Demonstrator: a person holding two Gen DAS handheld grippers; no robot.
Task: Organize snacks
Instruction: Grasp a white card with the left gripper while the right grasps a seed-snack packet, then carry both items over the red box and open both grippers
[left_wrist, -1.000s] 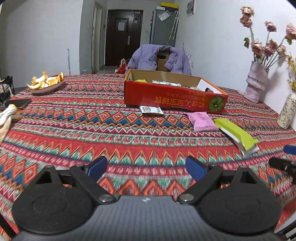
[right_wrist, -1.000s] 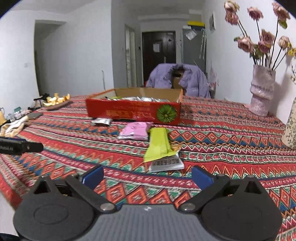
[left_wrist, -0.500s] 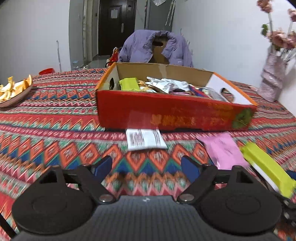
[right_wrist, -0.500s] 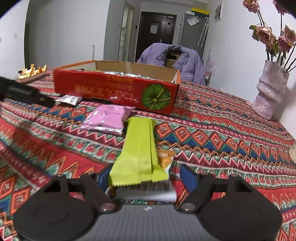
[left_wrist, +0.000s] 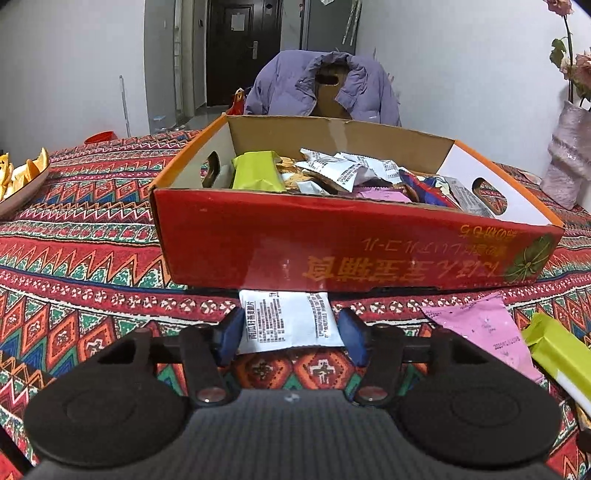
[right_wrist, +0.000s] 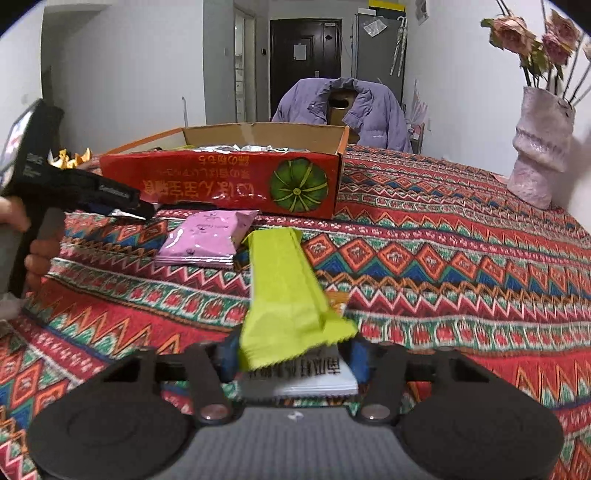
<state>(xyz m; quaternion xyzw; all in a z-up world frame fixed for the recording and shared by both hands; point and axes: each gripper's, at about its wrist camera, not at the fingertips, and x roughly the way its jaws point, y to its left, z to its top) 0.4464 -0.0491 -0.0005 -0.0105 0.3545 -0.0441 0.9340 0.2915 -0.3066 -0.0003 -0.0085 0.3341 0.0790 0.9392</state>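
A red cardboard box (left_wrist: 332, 251) with several snack packets inside stands on the patterned tablecloth. Just before it lies a white packet (left_wrist: 288, 321), flat between the blue pads of my left gripper (left_wrist: 290, 332); the jaws are closing and the pads stand at its edges. In the right wrist view, a long green packet (right_wrist: 284, 291) rests on another white packet (right_wrist: 303, 380). Both near ends sit between the closing jaws of my right gripper (right_wrist: 291, 358). A pink packet (right_wrist: 207, 240) lies between the green one and the box (right_wrist: 221, 184).
A pale vase (right_wrist: 539, 155) of dried roses stands at the right by the wall. A plate of orange peel (left_wrist: 22, 181) sits far left. A chair draped with a purple jacket (left_wrist: 317, 88) is behind the box. A hand (right_wrist: 40, 258) holds the left gripper's handle.
Both grippers moved forward and down to the packets. Their jaws narrowed from wide open until the pads stand beside the white packet on the left and the green packet on the right.
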